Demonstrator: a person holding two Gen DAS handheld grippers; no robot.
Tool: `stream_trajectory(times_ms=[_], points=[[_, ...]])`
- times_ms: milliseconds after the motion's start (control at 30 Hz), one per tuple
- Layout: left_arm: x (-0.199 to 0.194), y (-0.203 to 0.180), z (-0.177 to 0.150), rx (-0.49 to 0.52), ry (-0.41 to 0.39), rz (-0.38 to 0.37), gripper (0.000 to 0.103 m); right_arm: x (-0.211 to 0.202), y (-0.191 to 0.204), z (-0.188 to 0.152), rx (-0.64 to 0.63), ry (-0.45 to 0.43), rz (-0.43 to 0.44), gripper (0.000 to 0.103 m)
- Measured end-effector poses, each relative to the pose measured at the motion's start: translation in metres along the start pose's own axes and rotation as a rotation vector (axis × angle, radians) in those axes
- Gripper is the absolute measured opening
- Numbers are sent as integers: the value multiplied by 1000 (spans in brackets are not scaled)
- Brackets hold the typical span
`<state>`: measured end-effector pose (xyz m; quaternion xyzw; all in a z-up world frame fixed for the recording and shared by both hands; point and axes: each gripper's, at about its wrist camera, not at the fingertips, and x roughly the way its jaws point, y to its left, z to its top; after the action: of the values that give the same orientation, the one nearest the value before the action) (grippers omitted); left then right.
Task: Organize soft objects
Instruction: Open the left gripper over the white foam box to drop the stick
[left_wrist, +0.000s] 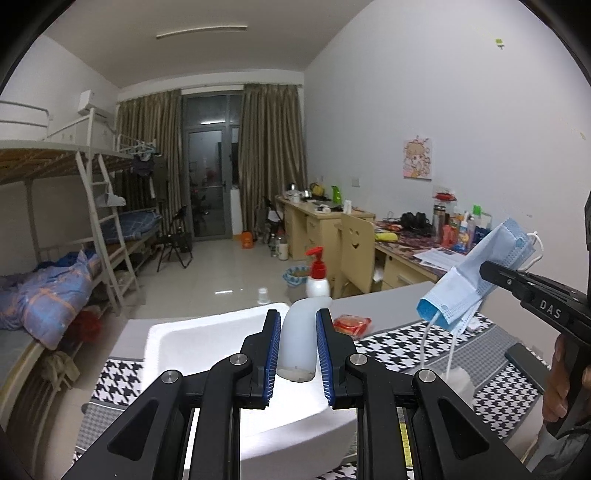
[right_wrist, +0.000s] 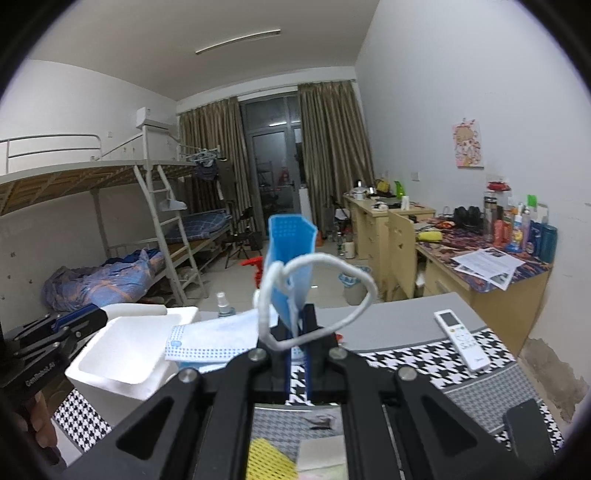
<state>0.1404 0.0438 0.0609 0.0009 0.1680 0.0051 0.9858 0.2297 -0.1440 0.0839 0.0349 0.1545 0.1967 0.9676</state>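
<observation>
Face mask (right_wrist: 291, 258) clamped in right tool (right_wrist: 297, 332), left tool (left_wrist: 297, 354) apart, empty.

Showing in pale blue with white ear loops: the pleated paper face mask (left_wrist: 476, 280). Wearing black-and-white houndstooth beside grey check: the woven table cloth (left_wrist: 495, 391). Gleaming plain white: the rectangular foam box (right_wrist: 122, 354). Carrying a red pump over white: the plastic dispenser bottle (left_wrist: 317, 280).
</observation>
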Motion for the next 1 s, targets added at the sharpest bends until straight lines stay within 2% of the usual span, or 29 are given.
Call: stream_trajectory(times_ms=[333,533,633,700,733,767,867,1000], points=[[3,17,-2,-25,10,100,21,18,25,8,-15,20,86,8],[13,26,-4,-42,42,128,22,24,30,7,-32,31,97,8],[20,35,-7,-59,76,117,27,28,32,6,-32,40,96,8],[19,39,-7,-68,74,125,45,29,33,6,-31,43,93,8],[16,42,-8,-75,64,135,67,30,33,6,-30,45,92,8],[14,44,-8,-82,54,142,82,30,35,7,-29,46,92,8],[5,50,-7,-92,20,179,93,33,40,9,-32,52,92,8],[1,54,-6,-93,11,196,99,36,45,10,-38,58,101,8]])
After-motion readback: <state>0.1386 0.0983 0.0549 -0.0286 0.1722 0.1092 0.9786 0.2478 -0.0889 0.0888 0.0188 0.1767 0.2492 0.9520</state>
